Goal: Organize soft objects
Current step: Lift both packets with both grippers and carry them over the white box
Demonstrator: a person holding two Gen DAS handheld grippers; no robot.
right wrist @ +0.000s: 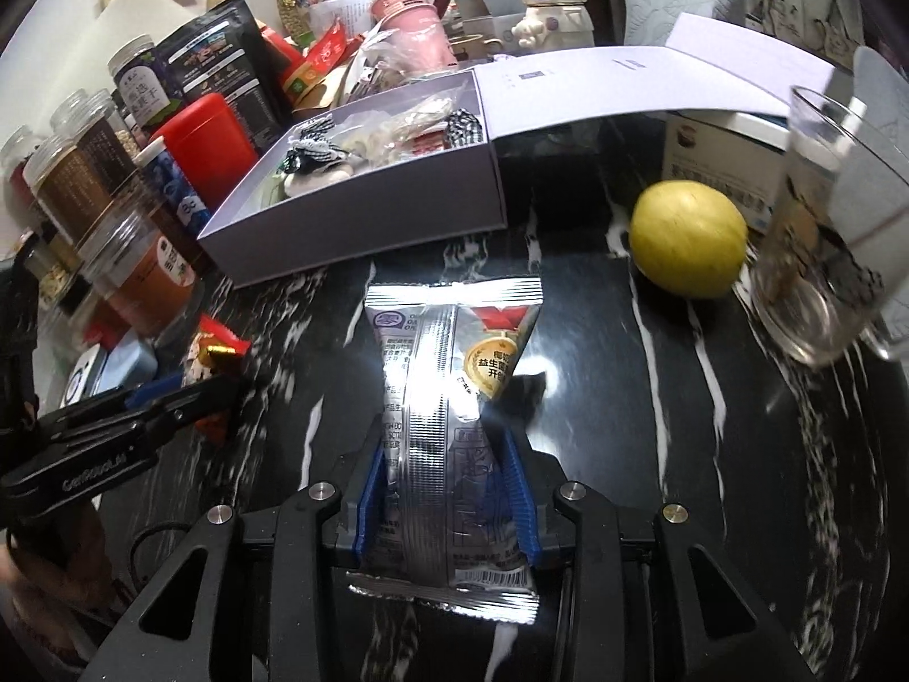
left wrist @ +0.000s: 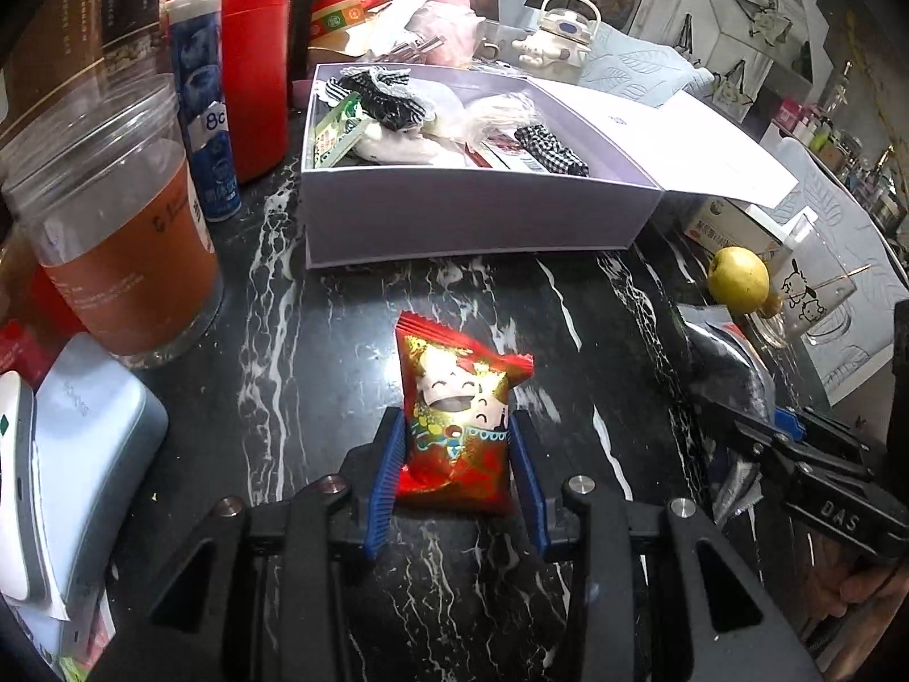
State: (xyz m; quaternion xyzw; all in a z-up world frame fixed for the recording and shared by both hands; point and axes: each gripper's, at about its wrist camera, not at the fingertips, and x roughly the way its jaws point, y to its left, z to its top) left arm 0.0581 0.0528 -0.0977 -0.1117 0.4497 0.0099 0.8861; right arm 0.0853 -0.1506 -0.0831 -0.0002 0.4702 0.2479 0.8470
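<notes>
Facing me across the dark marble table (left wrist: 352, 352) is the open box (left wrist: 477, 210), the biggest thing in reach and, I judge, where both packets belong; it already has soft bits of cloth and wrappers lying in it. Its near wall stands upright between me and the inside, so anything I carry has to rise over that edge before it drops. Its lid (right wrist: 653, 79) lies folded out flat to the right and overhangs the table there.

Room is tight at the sides. A jar (left wrist: 113, 238) and a blue tube (left wrist: 201, 108) crowd the left, a glass (right wrist: 824, 238) and a yellow fruit (right wrist: 687, 238) sit on the right. The bare strip of table between me and the box is the only open lane.

My right gripper (right wrist: 446, 489) is closed around a silver packet (right wrist: 449, 398), pads pressing its lower half from both sides. The foil looks slick and crinkly, light, with puffed air inside; squeezed too hard it could buckle or slide forward.

My left gripper (left wrist: 457, 454) clamps a red packet (left wrist: 454, 415) the same way, low on its body, the crimped top sticking out ahead. It is small, light and soft. Mid-body seems the sound hold, not the thin sealed ends.
</notes>
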